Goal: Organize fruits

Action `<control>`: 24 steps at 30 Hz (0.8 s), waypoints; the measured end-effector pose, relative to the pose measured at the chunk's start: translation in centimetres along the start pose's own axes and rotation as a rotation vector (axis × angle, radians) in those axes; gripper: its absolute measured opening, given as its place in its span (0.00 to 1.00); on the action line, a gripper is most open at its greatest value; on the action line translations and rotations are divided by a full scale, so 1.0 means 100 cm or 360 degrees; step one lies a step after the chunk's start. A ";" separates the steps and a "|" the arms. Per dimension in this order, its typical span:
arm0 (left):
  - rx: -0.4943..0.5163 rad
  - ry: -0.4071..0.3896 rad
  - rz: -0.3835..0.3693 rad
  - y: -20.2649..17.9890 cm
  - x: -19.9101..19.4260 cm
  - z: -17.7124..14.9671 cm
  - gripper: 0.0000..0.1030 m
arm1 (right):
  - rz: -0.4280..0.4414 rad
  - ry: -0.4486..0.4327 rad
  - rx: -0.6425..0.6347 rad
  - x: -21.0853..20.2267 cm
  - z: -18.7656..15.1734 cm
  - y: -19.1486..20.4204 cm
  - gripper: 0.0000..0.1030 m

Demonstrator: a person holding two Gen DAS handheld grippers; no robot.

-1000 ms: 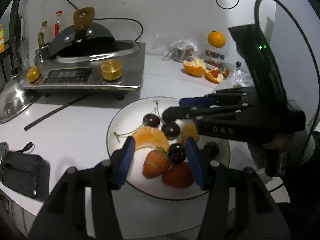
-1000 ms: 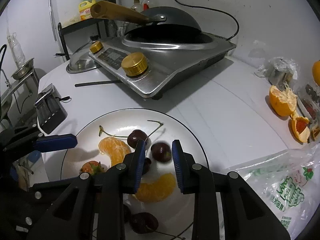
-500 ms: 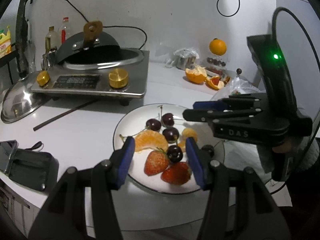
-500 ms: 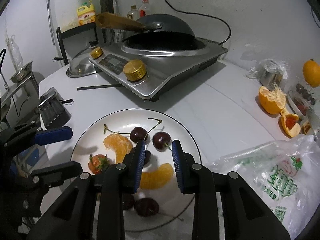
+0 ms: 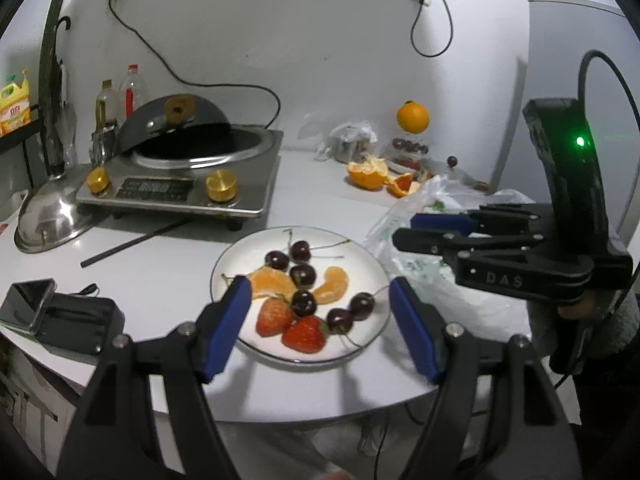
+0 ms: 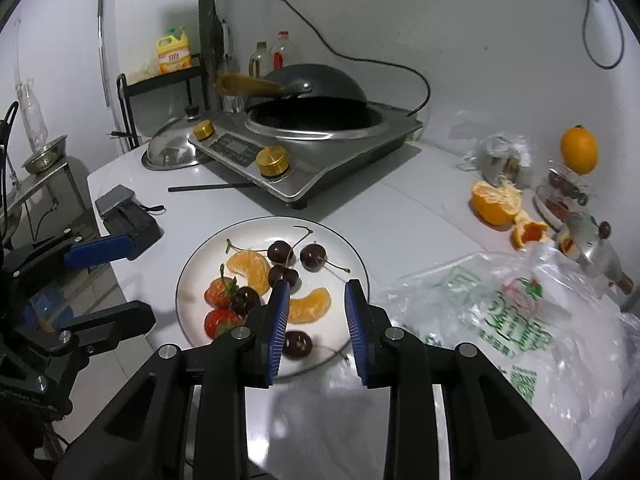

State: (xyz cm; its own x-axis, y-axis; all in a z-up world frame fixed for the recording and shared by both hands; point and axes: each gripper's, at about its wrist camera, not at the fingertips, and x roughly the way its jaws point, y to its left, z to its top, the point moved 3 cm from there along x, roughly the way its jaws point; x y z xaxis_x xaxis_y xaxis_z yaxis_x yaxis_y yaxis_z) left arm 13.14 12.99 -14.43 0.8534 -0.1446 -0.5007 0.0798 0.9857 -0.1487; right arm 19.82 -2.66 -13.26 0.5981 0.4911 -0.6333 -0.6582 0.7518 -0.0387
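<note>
A white plate (image 5: 362,264) (image 6: 200,272) near the table's front edge holds several dark cherries (image 5: 303,303), two orange segments (image 5: 332,286) (image 6: 250,270) and two strawberries (image 5: 304,334) (image 6: 220,322). My left gripper (image 5: 320,320) is open and empty, raised above the near side of the plate. My right gripper (image 6: 316,314) is open and empty, held above the plate's near right edge; it also shows in the left wrist view (image 5: 404,230) at the right.
An induction cooker with a wok (image 5: 188,176) stands behind the plate, a steel lid (image 5: 52,216) to its left. A black chopstick (image 5: 132,242), a black case with a phone (image 5: 60,316), a plastic bag (image 6: 520,320), orange peels (image 6: 498,204) and a whole orange (image 6: 578,150) lie around.
Both grippers have drawn back and up from the plate, so the plate looks smaller. Both stay open and empty. The fruit on the plate has not moved.
</note>
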 end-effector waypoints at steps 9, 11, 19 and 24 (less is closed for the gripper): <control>0.0039 -0.0067 -0.0023 -0.031 -0.032 -0.002 0.72 | -0.0042 -0.0090 0.0017 -0.050 -0.019 0.003 0.30; 0.0048 -0.0077 -0.0036 -0.039 -0.039 -0.004 0.72 | -0.0053 -0.0113 0.0021 -0.063 -0.025 0.003 0.30; 0.0058 -0.0132 -0.0068 -0.070 -0.063 -0.007 0.72 | -0.0121 -0.0221 0.0061 -0.114 -0.046 -0.001 0.32; 0.0092 -0.0236 -0.0079 -0.093 -0.088 0.001 0.73 | -0.0168 -0.0338 0.0080 -0.152 -0.054 -0.003 0.39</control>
State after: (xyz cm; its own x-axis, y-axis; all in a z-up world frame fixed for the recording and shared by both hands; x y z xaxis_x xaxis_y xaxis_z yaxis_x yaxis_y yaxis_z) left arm 4.92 5.12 -8.57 0.9142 -0.1829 -0.3618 0.1494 0.9816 -0.1186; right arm 8.43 -12.74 -7.81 0.7487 0.4859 -0.4510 -0.5664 0.8223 -0.0542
